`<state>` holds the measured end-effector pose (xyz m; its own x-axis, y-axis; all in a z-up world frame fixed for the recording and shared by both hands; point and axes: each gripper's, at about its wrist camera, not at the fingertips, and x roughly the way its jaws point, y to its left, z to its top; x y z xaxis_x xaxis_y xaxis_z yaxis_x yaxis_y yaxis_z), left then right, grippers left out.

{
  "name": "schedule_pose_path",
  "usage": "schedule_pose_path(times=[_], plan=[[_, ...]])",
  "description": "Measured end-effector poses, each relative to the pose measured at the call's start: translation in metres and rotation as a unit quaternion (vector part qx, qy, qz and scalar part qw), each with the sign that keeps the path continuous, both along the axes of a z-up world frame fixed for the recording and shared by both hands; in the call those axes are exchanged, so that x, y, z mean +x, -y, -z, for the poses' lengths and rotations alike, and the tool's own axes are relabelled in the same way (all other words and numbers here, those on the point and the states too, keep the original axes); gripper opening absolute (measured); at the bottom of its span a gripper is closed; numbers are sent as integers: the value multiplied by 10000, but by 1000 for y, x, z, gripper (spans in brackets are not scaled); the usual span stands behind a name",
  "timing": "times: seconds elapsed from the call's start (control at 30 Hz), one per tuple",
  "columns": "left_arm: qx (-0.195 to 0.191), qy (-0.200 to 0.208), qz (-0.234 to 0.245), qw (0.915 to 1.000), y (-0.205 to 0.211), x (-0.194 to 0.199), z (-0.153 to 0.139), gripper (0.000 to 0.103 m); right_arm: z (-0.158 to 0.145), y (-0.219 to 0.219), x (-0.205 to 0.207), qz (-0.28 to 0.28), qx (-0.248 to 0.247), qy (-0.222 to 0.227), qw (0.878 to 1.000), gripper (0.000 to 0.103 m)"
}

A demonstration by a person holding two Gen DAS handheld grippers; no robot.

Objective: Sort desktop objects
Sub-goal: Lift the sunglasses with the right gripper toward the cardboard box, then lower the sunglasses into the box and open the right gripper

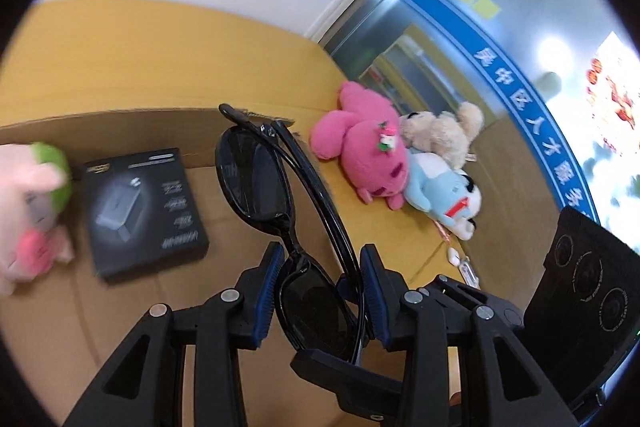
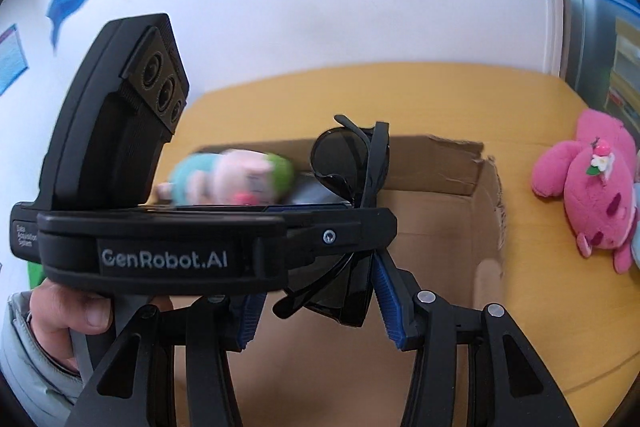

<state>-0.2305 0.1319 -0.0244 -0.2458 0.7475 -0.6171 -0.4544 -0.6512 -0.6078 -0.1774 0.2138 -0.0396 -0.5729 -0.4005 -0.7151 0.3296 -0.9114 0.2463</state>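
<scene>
Folded black sunglasses [image 1: 256,179] stick up between the blue pads of my left gripper [image 1: 320,267], which is shut on them above an open cardboard box [image 1: 120,123]. In the right wrist view the same sunglasses [image 2: 336,155] pass behind the left gripper's black body [image 2: 160,251]. Their lower half sits between the pads of my right gripper [image 2: 316,303]. The right-hand pad [image 2: 386,303] lies against the frame, and the other pad is partly hidden. Inside the box lie a dark product box [image 1: 144,211] and a blurred pink and green plush [image 1: 32,207].
On the yellow table [image 1: 160,59], right of the box, lie a pink plush [image 1: 368,155], a cream plush [image 1: 440,131] and a blue-white plush [image 1: 440,195]. A small white trinket [image 1: 454,253] lies near them. A person's hand [image 2: 68,315] grips the left gripper's handle. A white wall stands behind.
</scene>
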Motion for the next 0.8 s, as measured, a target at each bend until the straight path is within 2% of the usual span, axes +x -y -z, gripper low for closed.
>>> schedule_pose_path(times=[0.17, 0.3, 0.4, 0.53, 0.6, 0.63, 0.67, 0.73, 0.8], plan=[[5, 587, 73, 9982, -25, -45, 45, 38, 40, -18, -56, 300, 77, 697, 9971, 48], [-242, 907, 128, 9955, -42, -60, 68, 38, 65, -27, -74, 540, 45, 1302, 9900, 49], [-634, 829, 116, 9945, -53, -59, 67, 38, 75, -29, -78, 624, 50, 1509, 9866, 50], [-681, 939, 52, 9932, -52, -62, 68, 39, 77, -32, -75, 759, 60, 1518, 9855, 51], [-835, 923, -32, 9922, -51, -59, 66, 39, 76, -34, -70, 801, -9, 1486, 9857, 52], [-901, 886, -78, 9920, -50, -58, 64, 39, 75, -37, -67, 830, -116, 1472, 9856, 55], [-886, 879, -121, 9921, -47, -54, 60, 39, 74, -40, -64, 859, -241, 1459, 9853, 68], [-807, 815, -205, 9932, -40, -51, 52, 39, 72, -45, -56, 901, -430, 1472, 9841, 85], [-863, 659, -253, 9938, -32, -47, 43, 39, 63, -44, -45, 907, -342, 1329, 9864, 86]])
